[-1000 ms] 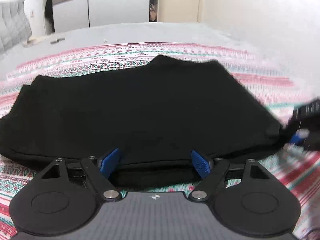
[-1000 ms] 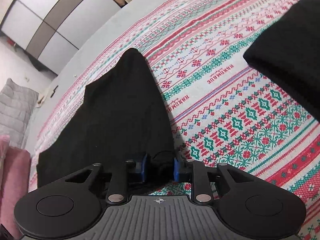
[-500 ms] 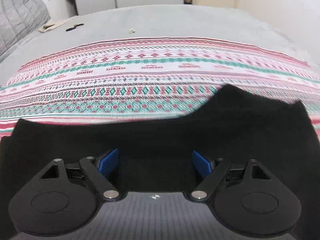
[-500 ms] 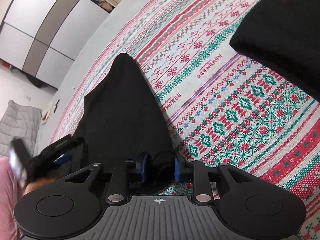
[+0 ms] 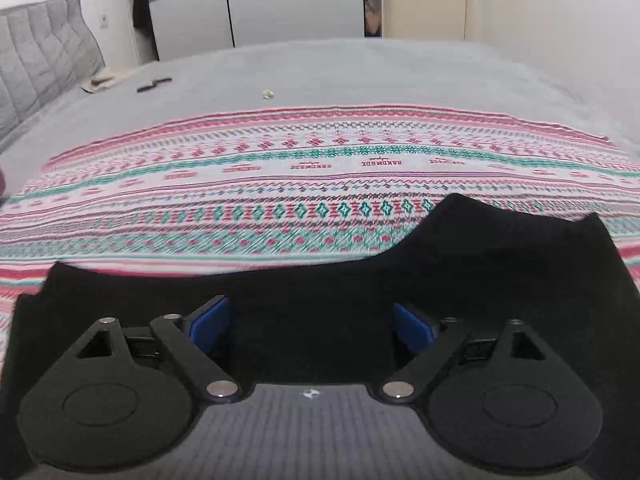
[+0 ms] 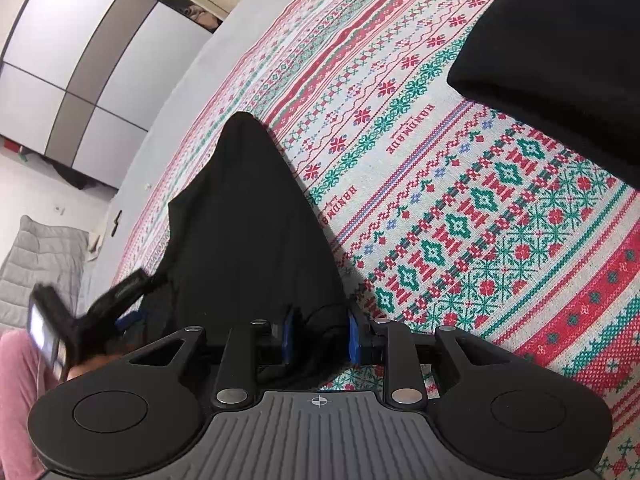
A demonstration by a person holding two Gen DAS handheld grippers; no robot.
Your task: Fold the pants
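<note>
left wrist: left gripper [image 5: 311,322] jaws opening, nothing pinched, pants [image 5: 460,280] flat under and ahead | right wrist: right gripper [image 6: 319,338] clenched on pants [image 6: 256,216] edge | progress: fold seemingly unfinished

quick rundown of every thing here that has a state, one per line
left gripper: jaws opening wide, above the pants, pads not pressing cloth
right gripper: jaws narrow, shut on a bunched bit of the pants
pants: black, lying partly folded on the patterned blanket
second black garment: lying apart on the blanket
wardrobe doors: closed
</note>
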